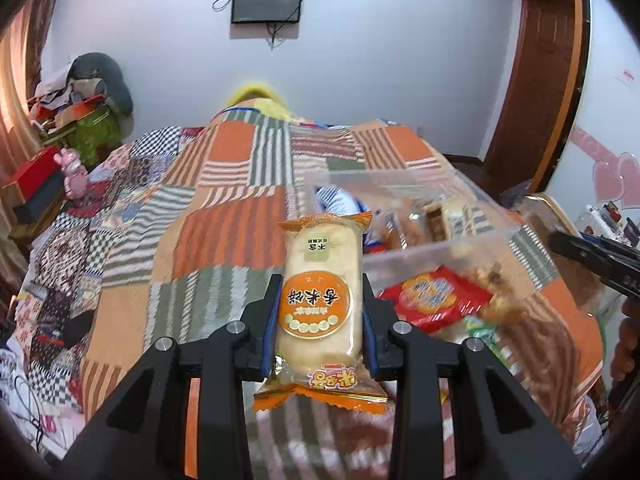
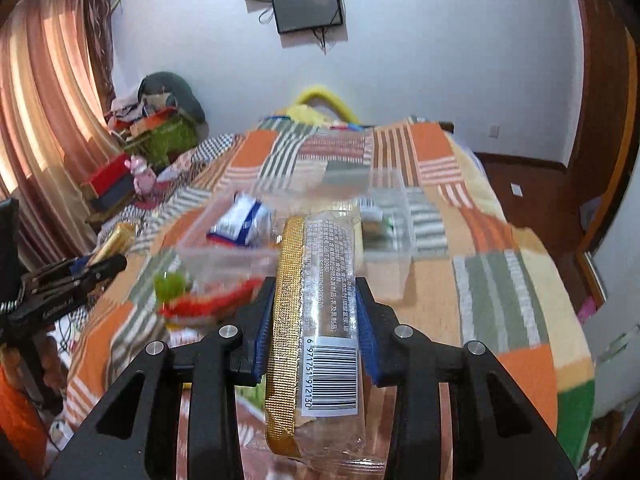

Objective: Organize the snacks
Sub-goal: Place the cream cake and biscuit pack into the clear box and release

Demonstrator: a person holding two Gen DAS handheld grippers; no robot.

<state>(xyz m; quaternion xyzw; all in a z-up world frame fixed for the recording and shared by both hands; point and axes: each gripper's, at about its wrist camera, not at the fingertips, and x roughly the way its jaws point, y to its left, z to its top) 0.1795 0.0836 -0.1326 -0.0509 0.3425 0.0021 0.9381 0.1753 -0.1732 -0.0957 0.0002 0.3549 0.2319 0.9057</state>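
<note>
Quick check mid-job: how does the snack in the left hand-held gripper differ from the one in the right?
The rice cracker pack in the left hand-held gripper has orange sawtooth ends and a round orange label; the clear packet in the right hand-held gripper has a gold strip down one side. The rice cracker pack shows its front label; the clear packet shows small print and a barcode. Both are long, single-wrapped and clamped at the sides.

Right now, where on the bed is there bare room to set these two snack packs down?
Free: the patchwork quilt left of the clear bin, toward the pink toy, and the quilt right of the smaller clear container. Crowded: the near side of the bin, where the red packet and other loose snacks pile up.
</note>
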